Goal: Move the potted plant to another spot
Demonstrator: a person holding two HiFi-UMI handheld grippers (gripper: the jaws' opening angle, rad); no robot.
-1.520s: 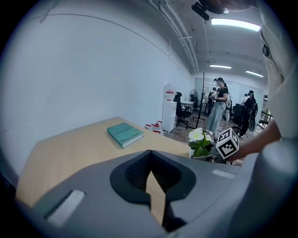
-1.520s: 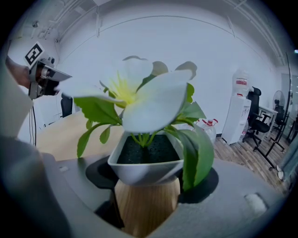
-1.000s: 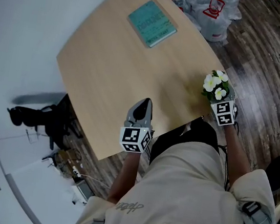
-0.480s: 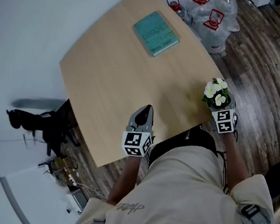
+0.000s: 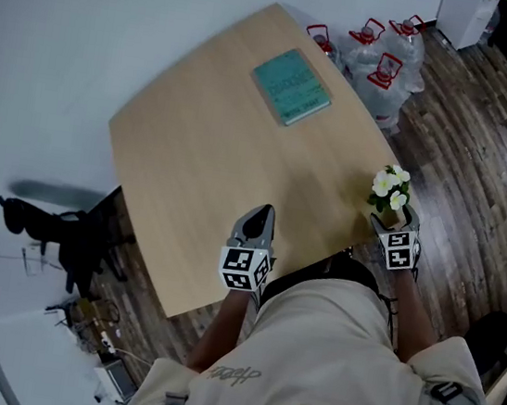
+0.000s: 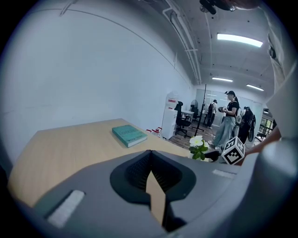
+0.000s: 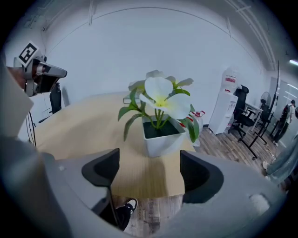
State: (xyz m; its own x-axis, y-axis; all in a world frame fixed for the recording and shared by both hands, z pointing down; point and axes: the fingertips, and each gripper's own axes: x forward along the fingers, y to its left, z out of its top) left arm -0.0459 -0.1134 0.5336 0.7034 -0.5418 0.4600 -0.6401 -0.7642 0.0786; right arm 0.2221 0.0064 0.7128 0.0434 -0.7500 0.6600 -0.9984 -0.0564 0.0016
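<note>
My right gripper [image 7: 148,168] has just been opening. Its fingers stand spread with nothing between them. The plant [image 7: 163,138] stands upright just past their tips, at the right edge of the table [image 5: 192,170]. My left gripper [image 6: 150,162] hangs over the table's near edge, fingers pressed together.

Head view: the potted plant [image 5: 389,186] shows you only white blooms and leaves; its pot is hidden beneath them and behind your right gripper [image 5: 390,227]. The print on the teal book [image 5: 292,86] is too small to read. Your shirt [image 5: 327,348] covers the table's [image 5: 194,160] near edge. Left gripper view: the grey body of your left gripper [image 6: 150,160] masks the plant's pot, and the distant people [image 6: 228,122] are too small to detail.
</note>
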